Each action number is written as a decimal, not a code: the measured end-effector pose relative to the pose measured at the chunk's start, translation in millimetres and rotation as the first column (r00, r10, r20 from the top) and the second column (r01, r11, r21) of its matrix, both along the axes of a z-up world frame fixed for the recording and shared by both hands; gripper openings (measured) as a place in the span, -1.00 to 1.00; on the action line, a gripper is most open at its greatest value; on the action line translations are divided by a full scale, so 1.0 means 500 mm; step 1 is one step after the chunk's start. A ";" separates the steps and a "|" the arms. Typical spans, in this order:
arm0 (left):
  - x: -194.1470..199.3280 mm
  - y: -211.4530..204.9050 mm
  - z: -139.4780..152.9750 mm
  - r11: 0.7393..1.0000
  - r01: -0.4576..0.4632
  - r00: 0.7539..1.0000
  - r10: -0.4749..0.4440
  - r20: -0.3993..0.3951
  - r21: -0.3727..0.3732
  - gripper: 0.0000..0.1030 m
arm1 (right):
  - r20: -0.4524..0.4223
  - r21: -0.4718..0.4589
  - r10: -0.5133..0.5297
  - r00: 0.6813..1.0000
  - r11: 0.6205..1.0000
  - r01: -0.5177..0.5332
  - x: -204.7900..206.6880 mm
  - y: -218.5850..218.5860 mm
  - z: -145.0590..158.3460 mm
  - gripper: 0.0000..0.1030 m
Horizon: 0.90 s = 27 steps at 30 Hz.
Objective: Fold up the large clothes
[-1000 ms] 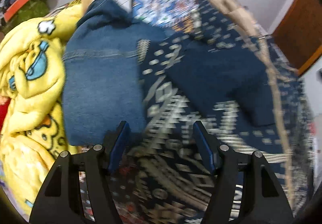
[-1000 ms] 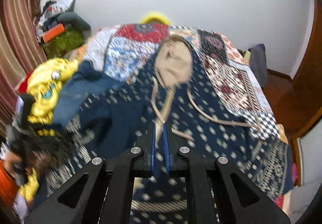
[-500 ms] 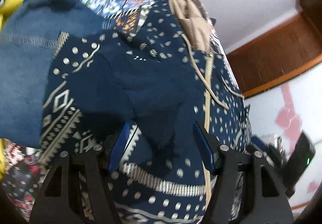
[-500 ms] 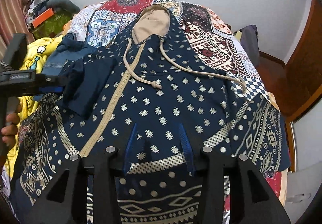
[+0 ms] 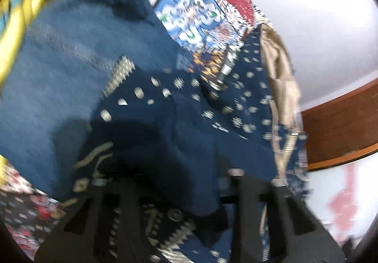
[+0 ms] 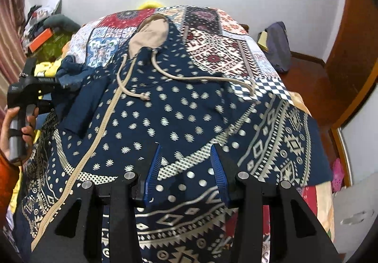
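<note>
A navy hooded garment (image 6: 179, 107) with pale dots and geometric bands lies spread on the bed, its beige hood (image 6: 151, 36) at the far end. A plain navy sleeve fold (image 6: 87, 107) is turned back on its left side. In the blurred left wrist view that fold (image 5: 177, 140) bunches over my left gripper (image 5: 165, 168) and hides the fingertips; the jaws are closing with this cloth between them. A hand (image 6: 14, 125) holds that left gripper (image 6: 60, 84) at the garment's left edge. My right gripper (image 6: 186, 168) stands open just above the lower front, nothing between its blue pads (image 6: 153, 168).
Blue jeans (image 5: 59, 78) and a yellow cartoon blanket (image 5: 14, 14) lie left of the garment on the patchwork bedspread (image 6: 212, 50). Right of the bed are a dark bag (image 6: 278, 47) and a wooden door (image 6: 354, 38). Clutter (image 6: 42, 33) sits far left.
My left gripper rolled and moved onto the navy fold, and its jaws came together over it. My right gripper went from shut to open and moved toward the garment's lower front.
</note>
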<state>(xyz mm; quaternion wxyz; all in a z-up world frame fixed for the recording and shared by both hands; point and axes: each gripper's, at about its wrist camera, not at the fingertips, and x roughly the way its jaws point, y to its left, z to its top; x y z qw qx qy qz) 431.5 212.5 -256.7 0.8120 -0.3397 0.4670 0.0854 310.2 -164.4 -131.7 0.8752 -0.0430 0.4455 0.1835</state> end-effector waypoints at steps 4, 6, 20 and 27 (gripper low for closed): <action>0.014 -0.055 0.053 0.977 0.072 0.996 -0.080 0.032 0.200 -0.79 | -0.011 0.033 -0.045 0.999 0.998 0.046 0.000 -0.043 -0.001 -0.24; 0.014 -0.107 0.107 0.945 0.110 0.987 -0.140 0.076 0.308 -0.80 | -0.013 0.040 -0.061 0.998 0.997 0.062 0.000 -0.061 -0.001 -0.24; 0.024 -0.634 0.156 0.504 0.581 0.681 -0.731 -0.043 0.639 -0.79 | 0.018 0.020 -0.115 0.993 0.993 0.115 -0.025 -0.140 0.033 -0.24; -0.019 -0.713 0.012 0.346 0.779 0.536 -0.800 -0.270 0.522 0.00 | -0.001 -0.035 -0.116 0.993 0.993 0.116 -0.040 -0.163 0.021 -0.24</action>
